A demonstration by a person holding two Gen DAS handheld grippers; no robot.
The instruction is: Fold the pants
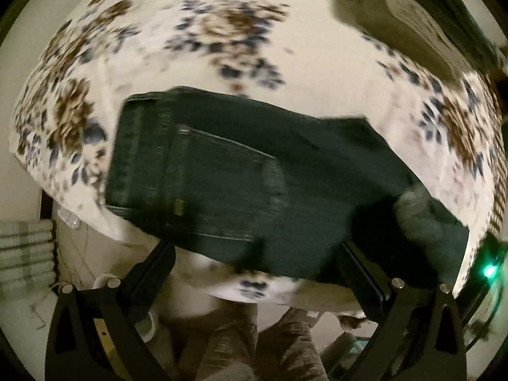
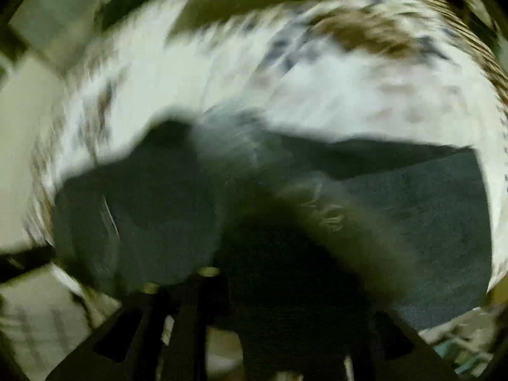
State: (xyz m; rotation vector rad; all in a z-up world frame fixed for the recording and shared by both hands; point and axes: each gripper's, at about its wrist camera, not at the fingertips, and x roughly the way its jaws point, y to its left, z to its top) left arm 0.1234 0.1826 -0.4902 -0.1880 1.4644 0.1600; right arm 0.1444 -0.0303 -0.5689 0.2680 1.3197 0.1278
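A white bedsheet printed with brown and blue flowers (image 1: pixel 317 63) fills most of the left wrist view, and a pale folded stack of fabric with a dark green layer on top (image 1: pixel 422 16) sits in the upper right of that frame. On the sheet, across the middle of the frame, lie the dark denim pants (image 1: pixel 238 171), already doubled leg over leg, with the waistband at the left and a stitched back pocket (image 1: pixel 222 171) facing up; the legs run toward the lower right, where a lighter, bunched fold of cloth rises. The denim looks thick and fairly heavy, soft enough to drape but stiff at the waistband and seams, so it should hold a crease and is unlikely to slip; the firm waistband corners and the hem edges seem the best places to pinch, through all layers at once. The left gripper (image 1: pixel 254 263) hangs at the lower edge of the frame with its black fingers spread wide on either side of the near edge of the pants, holding nothing. The right wrist view is heavily blurred: the right gripper (image 2: pixel 276 285) sits low in the frame under a dark mass of denim (image 2: pixel 412 222), and whether it clamps the cloth cannot be told.
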